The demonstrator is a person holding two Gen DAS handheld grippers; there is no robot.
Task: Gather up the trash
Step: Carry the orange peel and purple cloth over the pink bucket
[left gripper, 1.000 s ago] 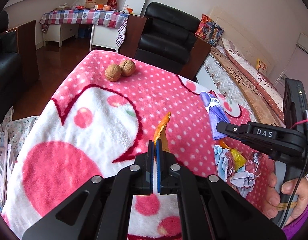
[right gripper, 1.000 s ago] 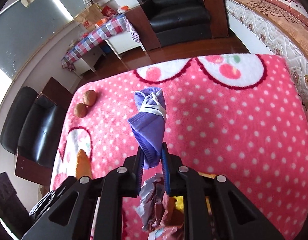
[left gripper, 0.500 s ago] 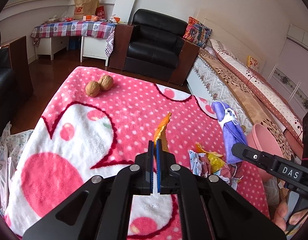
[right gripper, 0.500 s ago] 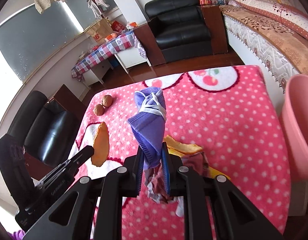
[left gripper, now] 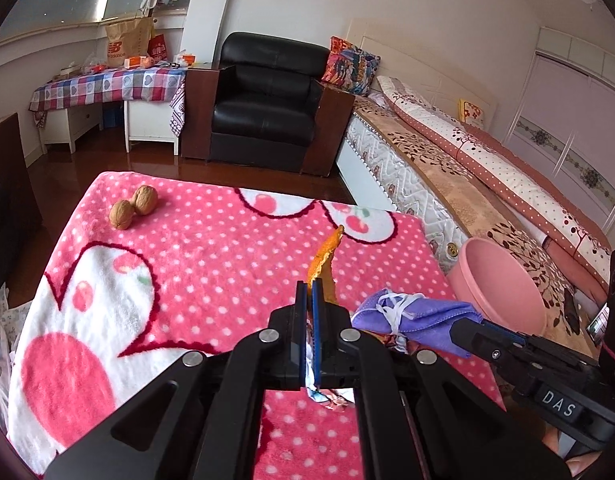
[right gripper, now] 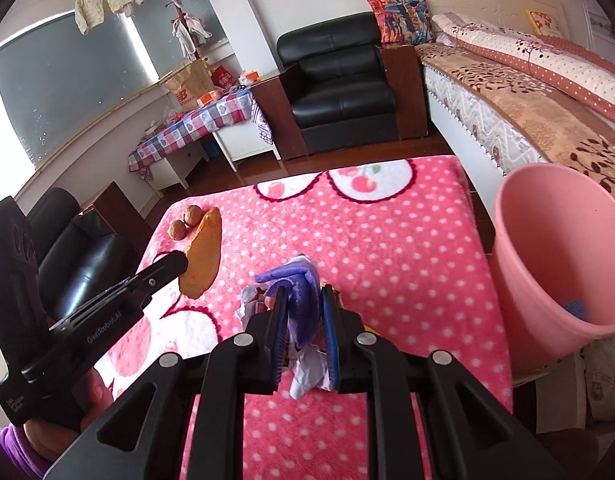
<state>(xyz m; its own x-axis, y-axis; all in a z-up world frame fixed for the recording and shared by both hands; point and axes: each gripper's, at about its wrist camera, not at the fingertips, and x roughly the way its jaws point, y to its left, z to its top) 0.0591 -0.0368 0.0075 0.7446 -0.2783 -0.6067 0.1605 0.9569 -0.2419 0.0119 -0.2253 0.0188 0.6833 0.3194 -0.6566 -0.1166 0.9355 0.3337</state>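
both grippers loaded, both held above the blanket (left gripper: 211, 248). landmark for everything below: the pink bin (right gripper: 563, 264), standing off the blanket's right edge, against the bed.

left gripper (left gripper: 310, 296): jaws pinched fully together on the lower end of the orange peel (left gripper: 325, 258). most of the peel sticks up free above the pads. it is farther from the bin than anything else you hold.

right gripper (right gripper: 303, 308): jaws narrow, clamped on the purple mask (right gripper: 297, 280), white ear loops bunched on top. mask is between the peel and the bin, not over the rim.

wrapper pile (right gripper: 307, 372): crumpled paper and foil on the blanket, directly below the right gripper, on the blanket side of the bin. not collected.

two walnuts (left gripper: 133, 207): far corner of the blanket, well away from the bin. cannot tell whether they count as trash.

bin already holds something blue near the bottom.

risks, as i judge them:
- the peel is held by one thin end only. a quick swing toward the bin could let it pivot or slip out onto the blanket.
- you carry both loads toward the same side. the left gripper sits close beside the right one's fingers; crossing paths could knock the mask loose.
- mask loops may snag on the pads at release, so it hangs instead of dropping.
- releasing before you are over the bin's opening puts the item on the floor beside the bed.
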